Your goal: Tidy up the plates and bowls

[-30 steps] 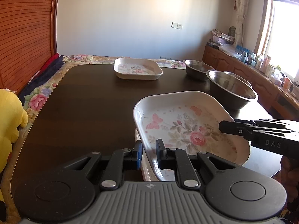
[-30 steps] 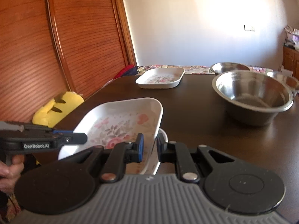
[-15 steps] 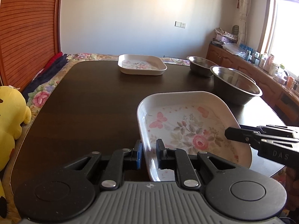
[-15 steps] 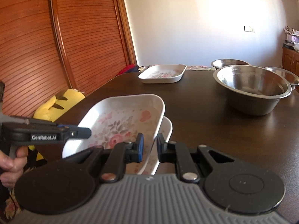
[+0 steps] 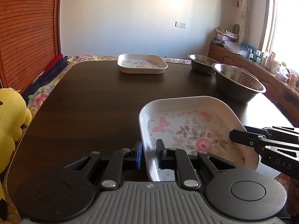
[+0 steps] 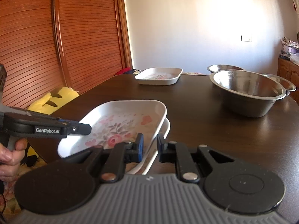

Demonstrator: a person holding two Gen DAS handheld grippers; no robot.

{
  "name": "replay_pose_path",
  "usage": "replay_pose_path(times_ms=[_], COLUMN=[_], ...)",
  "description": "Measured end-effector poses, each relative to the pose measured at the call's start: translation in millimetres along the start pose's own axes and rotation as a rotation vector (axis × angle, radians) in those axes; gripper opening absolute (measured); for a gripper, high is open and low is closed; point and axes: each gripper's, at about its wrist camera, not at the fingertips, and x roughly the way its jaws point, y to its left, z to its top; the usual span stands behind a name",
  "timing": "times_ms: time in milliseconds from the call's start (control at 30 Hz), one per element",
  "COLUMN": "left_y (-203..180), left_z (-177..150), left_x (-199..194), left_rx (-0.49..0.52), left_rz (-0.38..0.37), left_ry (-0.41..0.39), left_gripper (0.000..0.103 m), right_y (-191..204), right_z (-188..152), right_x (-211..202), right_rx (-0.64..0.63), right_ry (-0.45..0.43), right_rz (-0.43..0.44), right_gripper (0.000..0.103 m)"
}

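Observation:
A square white plate with a flower print [image 5: 186, 128] [image 6: 119, 123] is held over the near edge of the dark table [image 5: 89, 102]. My left gripper [image 5: 149, 155] is shut on its near-left rim. My right gripper [image 6: 150, 147] is shut on the opposite rim and enters the left wrist view from the right. Directly under it lies a second white plate [image 6: 165, 130], only its edge showing. A third flowered plate [image 5: 142, 65] [image 6: 158, 75] rests at the far side. A large steel bowl [image 5: 237, 82] [image 6: 248, 91] and a smaller steel bowl [image 5: 201, 63] [image 6: 224, 68] stand at the right.
Another steel bowl [image 6: 287, 85] peeks out behind the large one. A yellow plush toy [image 5: 9, 112] sits beside the table's left edge. A wooden sideboard [image 5: 252, 65] with clutter runs along the right wall. A hand [image 6: 9, 153] holds the left gripper.
The held plate has come down and levelled out, closing most of the gap to the plate under it. Both grippers have stayed shut on its rims.

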Motion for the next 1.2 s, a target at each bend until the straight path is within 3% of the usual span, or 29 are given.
replay_pose_path(times_ms=[567, 1200], left_y=[-0.4, -0.1], left_z=[1.0, 10.3], left_x=[-0.6, -9.9], left_rx=[0.003, 0.018], left_rz=[0.010, 0.026], left_ry=[0.000, -0.037], left_gripper=[0.017, 0.030], right_y=[-0.2, -4.5], right_z=[0.3, 11.3], right_x=[-3.8, -8.7], right_rx=[0.002, 0.000], right_ry=[-0.010, -0.039], right_rz=[-0.003, -0.009], right_gripper=[0.020, 0.023])
